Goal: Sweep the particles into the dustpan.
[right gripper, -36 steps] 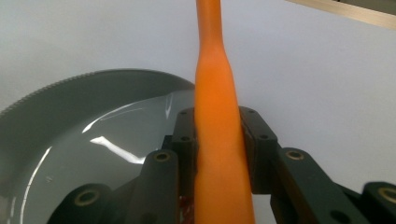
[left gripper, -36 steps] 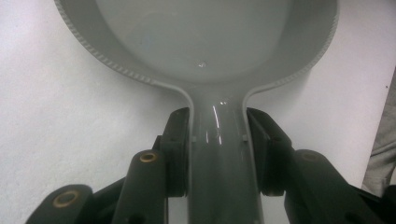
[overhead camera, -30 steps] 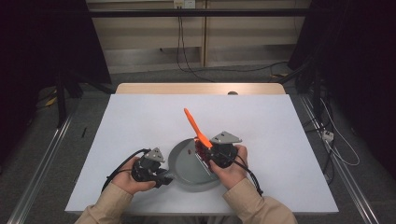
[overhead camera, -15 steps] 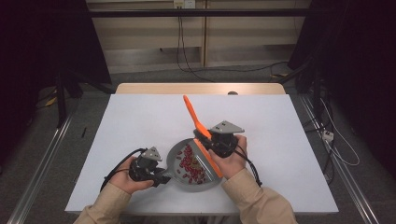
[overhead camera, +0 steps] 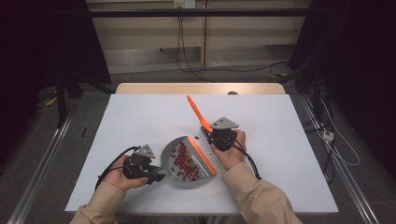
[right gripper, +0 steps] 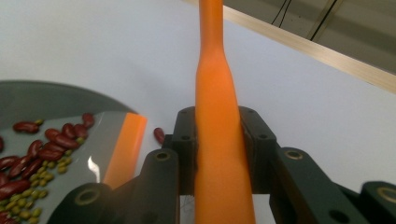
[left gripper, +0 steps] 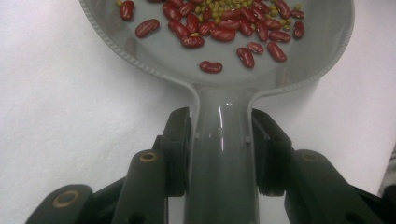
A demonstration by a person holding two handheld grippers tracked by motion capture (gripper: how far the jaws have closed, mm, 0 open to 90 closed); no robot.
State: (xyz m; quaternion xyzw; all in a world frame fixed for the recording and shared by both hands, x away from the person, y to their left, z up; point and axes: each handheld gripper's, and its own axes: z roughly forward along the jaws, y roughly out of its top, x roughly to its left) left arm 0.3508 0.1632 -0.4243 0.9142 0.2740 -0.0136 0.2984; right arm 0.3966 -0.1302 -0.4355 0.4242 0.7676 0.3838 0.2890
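Observation:
A grey dustpan (overhead camera: 173, 169) lies on the white table (overhead camera: 140, 116) near its front edge. It holds red beans (overhead camera: 186, 161) mixed with small green ones. An orange strip (overhead camera: 204, 156) runs along the pan's straight right edge. My left gripper (overhead camera: 155, 176) is shut on the pan's handle (left gripper: 223, 177), with a jaw on each side of it in the left gripper view. My right gripper (overhead camera: 206, 129), just right of the pan, is shut on an orange tool handle (overhead camera: 195, 111) that slants up and away. That handle (right gripper: 219, 121) sits between its jaws.
One loose red bean (right gripper: 159, 135) lies on the table beside the pan's orange edge. A wooden strip (overhead camera: 201, 88) borders the table's far side. Cables (overhead camera: 187, 56) run across the floor beyond it.
Beans now show in the pan, which looked plain grey a second ago. My right gripper has drawn slightly back from over the pan with the orange tool. The left gripper has barely moved.

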